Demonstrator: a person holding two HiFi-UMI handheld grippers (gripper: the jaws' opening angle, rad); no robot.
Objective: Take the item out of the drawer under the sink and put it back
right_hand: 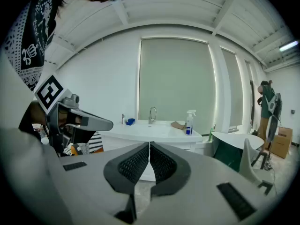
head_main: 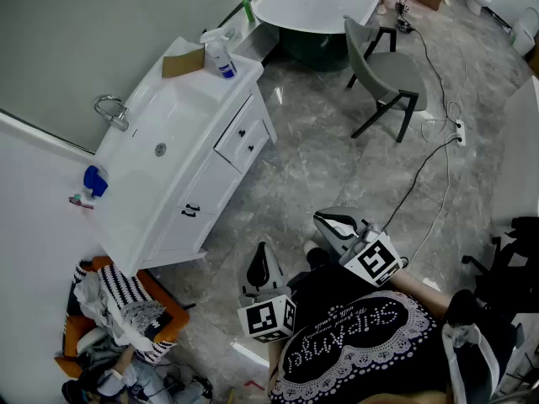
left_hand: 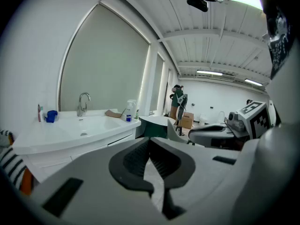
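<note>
Left gripper [left_hand: 150, 144]: jaws closed, the dark ribbed pads meet at their tips and nothing sits between them (only a sliver of floor shows through lower down). Right gripper [right_hand: 149, 146]: jaws likewise pressed together, empty.

In the head view the left gripper [head_main: 263, 255] and the right gripper [head_main: 327, 220] are held side by side in front of the person's dark printed top [head_main: 362, 343], over the grey marbled floor [head_main: 337, 150]. Both are well apart from the vanity and point roughly towards it.

Vanity: white cabinet under a white sink [head_main: 160, 133] with a chrome tap [head_main: 114, 109]. Below the basin are white drawers [head_main: 242, 133] with small dark handles. Their fronts look closed; whether the upper one stands slightly ajar I cannot tell.

Item: not visible in any view (the drawer fronts hide whatever is inside), so its look cannot be recorded.

On the worktop: a spray bottle [head_main: 221, 57] beside a brown cardboard piece [head_main: 183, 61] at the far end, and a blue cup [head_main: 94, 179] at the near end.

Further out: a grey chair [head_main: 383, 70], a white bathtub [head_main: 316, 2] cut off by the top edge, and an orange basket of laundry [head_main: 126, 318] by the vanity's near corner.
</note>
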